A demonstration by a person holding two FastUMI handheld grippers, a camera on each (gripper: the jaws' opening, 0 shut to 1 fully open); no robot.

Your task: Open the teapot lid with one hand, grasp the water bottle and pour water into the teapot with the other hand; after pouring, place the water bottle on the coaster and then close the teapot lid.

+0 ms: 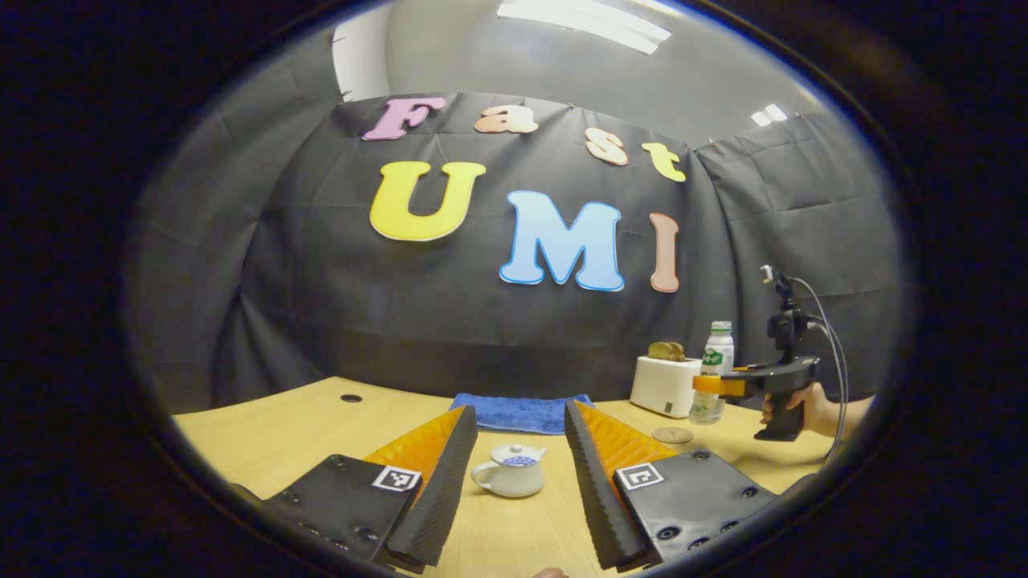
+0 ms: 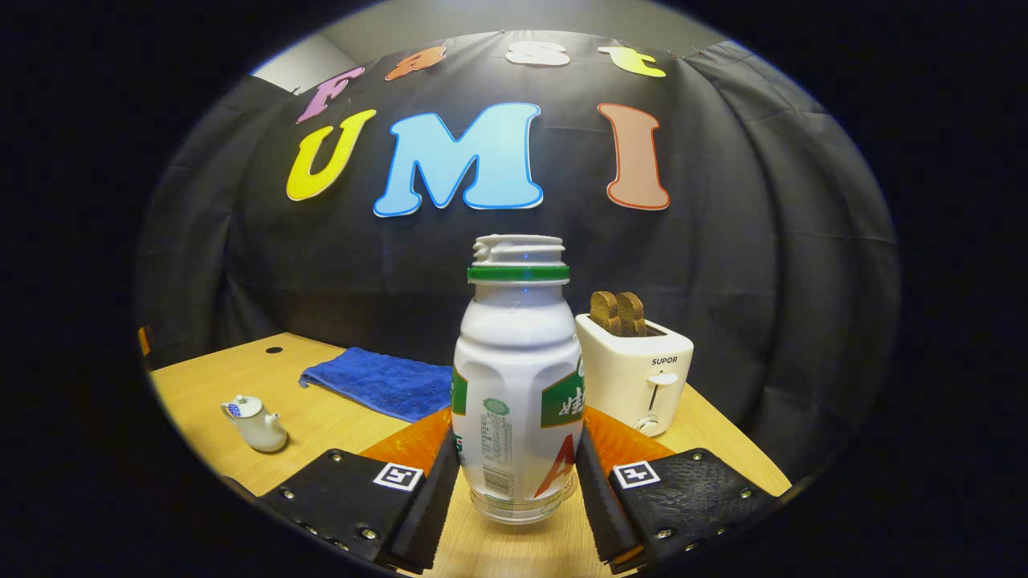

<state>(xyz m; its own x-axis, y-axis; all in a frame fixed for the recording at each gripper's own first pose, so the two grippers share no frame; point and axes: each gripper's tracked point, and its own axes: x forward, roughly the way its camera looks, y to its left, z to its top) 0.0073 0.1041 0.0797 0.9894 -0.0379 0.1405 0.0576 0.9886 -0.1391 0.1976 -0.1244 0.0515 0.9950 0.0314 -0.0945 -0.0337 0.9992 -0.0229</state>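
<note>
A small white teapot (image 1: 510, 471) with a blue-patterned lid on it stands on the wooden table (image 1: 305, 425). It lies ahead of my left gripper (image 1: 520, 413), which is open, with nothing between its fingers. In the right gripper view the teapot (image 2: 255, 424) sits far left. An upright white water bottle (image 2: 518, 385) with a green neck ring and no cap sits between the fingers of my right gripper (image 2: 518, 437), which press on both its sides. From the left gripper view, the bottle (image 1: 716, 361) and right gripper (image 1: 708, 385) are at the right, with a round coaster (image 1: 672, 434) just in front.
A white toaster (image 2: 634, 377) holding two bread slices stands right behind the bottle. A blue cloth (image 2: 377, 385) lies at the table's back. A hand (image 1: 811, 405) holds the right gripper's handle near the table's right edge. A small hole (image 1: 351, 397) marks the table's far left.
</note>
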